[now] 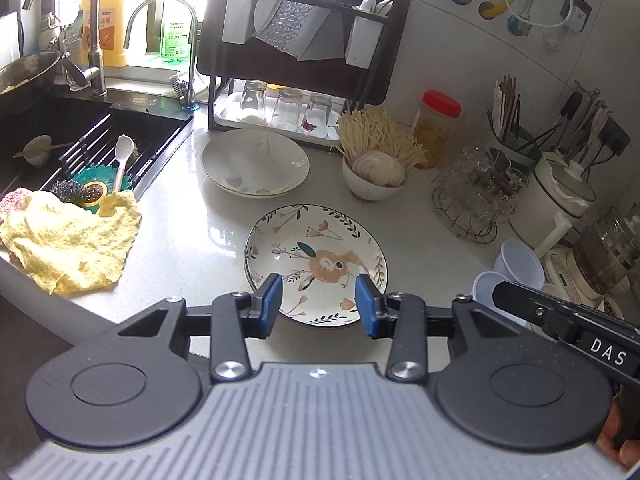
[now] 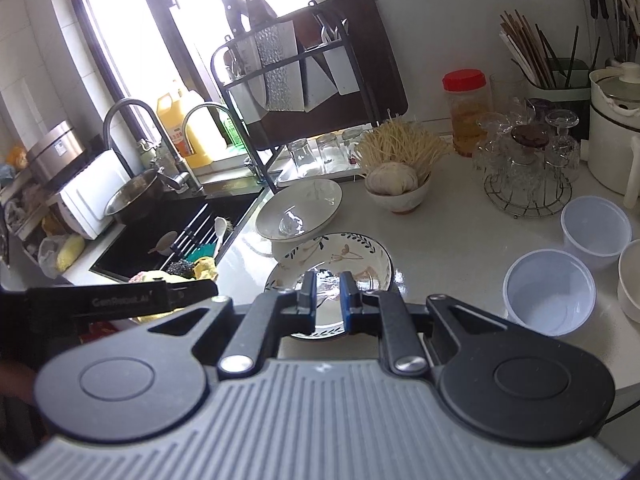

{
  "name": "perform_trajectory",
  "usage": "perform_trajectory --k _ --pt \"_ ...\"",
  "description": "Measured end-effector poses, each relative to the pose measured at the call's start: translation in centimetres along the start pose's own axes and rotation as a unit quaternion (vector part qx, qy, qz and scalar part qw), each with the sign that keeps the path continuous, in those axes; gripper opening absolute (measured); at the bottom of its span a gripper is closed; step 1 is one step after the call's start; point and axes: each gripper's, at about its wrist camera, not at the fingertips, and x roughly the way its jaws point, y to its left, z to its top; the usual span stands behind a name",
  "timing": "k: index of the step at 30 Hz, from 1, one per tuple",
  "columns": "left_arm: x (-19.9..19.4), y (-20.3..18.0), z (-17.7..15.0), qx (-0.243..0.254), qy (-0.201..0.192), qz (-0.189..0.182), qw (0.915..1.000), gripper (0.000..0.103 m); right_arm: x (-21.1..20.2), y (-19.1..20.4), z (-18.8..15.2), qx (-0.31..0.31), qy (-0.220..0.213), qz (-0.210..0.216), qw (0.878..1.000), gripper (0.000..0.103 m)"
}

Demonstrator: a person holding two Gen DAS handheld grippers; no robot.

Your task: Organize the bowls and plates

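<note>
We had the painted plate [image 1: 316, 264] lying flat on the counter [image 1: 192, 240], straight ahead of both grippers, with the plain white bowl [image 1: 255, 163] just beyond it. Our left gripper [image 1: 319, 304] hovered over the plate's near rim, jaws spread wide and empty. Our right gripper [image 2: 327, 298] looked nearer that rim, jaws narrowed but still gapped, grasping nothing we could see.

In the left wrist view the patterned plate [image 1: 316, 264] lies at the frame's centre on the surface [image 1: 192, 240], with the wide bowl [image 1: 255, 163] just above it and the small bowl [image 1: 374, 176] to that bowl's right. The dish rack [image 1: 288, 80] stands above them, the sink [image 1: 80, 136] at upper left. Two plastic cups [image 2: 550, 292] sit at the right of the right wrist view.
</note>
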Motion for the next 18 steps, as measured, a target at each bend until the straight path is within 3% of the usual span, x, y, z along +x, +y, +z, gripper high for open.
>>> perform_trajectory --k 8,18 --pt "1.9 1.2 1.5 -0.019 0.006 -0.004 0.9998 0.046 2.2 -0.1 0.9 -0.007 0.011 -0.002 1.000 0.015" --pt "5.0 2.1 5.7 -0.010 0.004 -0.014 0.9998 0.046 6.0 -0.2 3.4 0.000 0.020 0.002 1.000 0.016"
